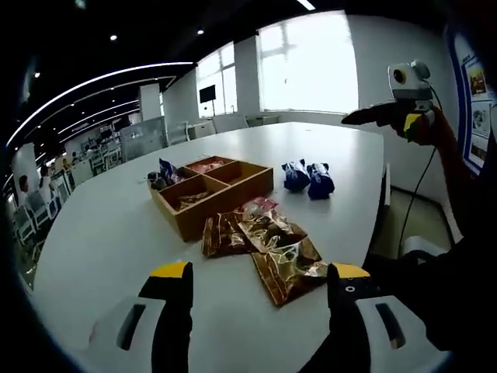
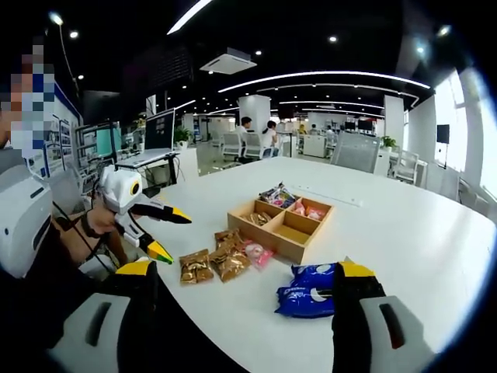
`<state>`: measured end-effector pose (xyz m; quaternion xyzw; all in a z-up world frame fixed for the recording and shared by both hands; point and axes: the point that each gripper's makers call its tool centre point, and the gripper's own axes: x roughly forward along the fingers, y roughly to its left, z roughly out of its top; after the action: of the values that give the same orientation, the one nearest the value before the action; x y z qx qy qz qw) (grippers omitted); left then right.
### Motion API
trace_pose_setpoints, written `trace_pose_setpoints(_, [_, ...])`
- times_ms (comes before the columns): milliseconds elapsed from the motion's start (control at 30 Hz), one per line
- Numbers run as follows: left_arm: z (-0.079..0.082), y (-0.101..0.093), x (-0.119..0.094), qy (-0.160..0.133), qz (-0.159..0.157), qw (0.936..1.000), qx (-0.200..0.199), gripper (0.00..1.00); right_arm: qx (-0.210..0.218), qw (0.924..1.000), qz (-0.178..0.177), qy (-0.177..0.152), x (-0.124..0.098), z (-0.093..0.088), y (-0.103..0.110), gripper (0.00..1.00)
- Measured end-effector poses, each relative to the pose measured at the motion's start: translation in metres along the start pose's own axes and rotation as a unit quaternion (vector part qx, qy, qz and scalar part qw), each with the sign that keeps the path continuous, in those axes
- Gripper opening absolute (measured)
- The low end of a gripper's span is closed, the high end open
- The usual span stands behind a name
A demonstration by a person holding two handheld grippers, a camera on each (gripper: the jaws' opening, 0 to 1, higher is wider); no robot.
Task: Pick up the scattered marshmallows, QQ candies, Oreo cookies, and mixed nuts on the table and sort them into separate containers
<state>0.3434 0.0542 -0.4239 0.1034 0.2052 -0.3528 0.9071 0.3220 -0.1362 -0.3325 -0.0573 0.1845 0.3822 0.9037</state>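
A wooden box [image 1: 233, 200] with several compartments stands mid-table, a few snack packets lying in it. Brown nut packets [image 1: 268, 245] and a pink candy packet [image 1: 260, 206] lie in front of it, just beyond my left gripper [image 1: 260, 272], which is open and holds nothing. Two blue Oreo packets [image 1: 308, 177] rest to the box's right. My right gripper [image 1: 380, 116] hovers above the table's right edge. From the other side, the right gripper [image 2: 247, 269] is open over the blue Oreo packets [image 2: 307, 291]. Past them are the brown packets [image 2: 213, 263], the box [image 2: 317, 231] and the open left gripper [image 2: 172, 235].
The round white table [image 1: 116, 233] has wide bare areas around the box [image 2: 404, 233]. A person's arm [image 2: 85, 233] holds the left gripper near the table's edge. Desks, chairs and people fill the office behind; bright windows [image 1: 311, 62] line one wall.
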Motion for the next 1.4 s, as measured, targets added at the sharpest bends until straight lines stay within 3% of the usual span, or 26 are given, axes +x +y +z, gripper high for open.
trace_pose_setpoints(200, [0.005, -0.002, 0.008, -0.014, 0.0, 0.9999, -0.01, 0.74, -0.001, 1.0, 0.001, 0.002, -0.001, -0.002, 0.0, 0.89])
trace_pose_setpoints(1033, [-0.006, -0.005, 0.034, -0.004, -0.008, 0.9997, -0.021, 0.72, -0.003, 1.0, -0.003, 0.006, -0.004, -0.005, -0.003, 0.88])
trace_pose_setpoints(1400, [-0.014, -0.006, 0.039, 0.016, -0.002, 0.9999, 0.005, 0.68, -0.004, 0.9999, -0.003, 0.01, -0.002, -0.007, -0.003, 0.88])
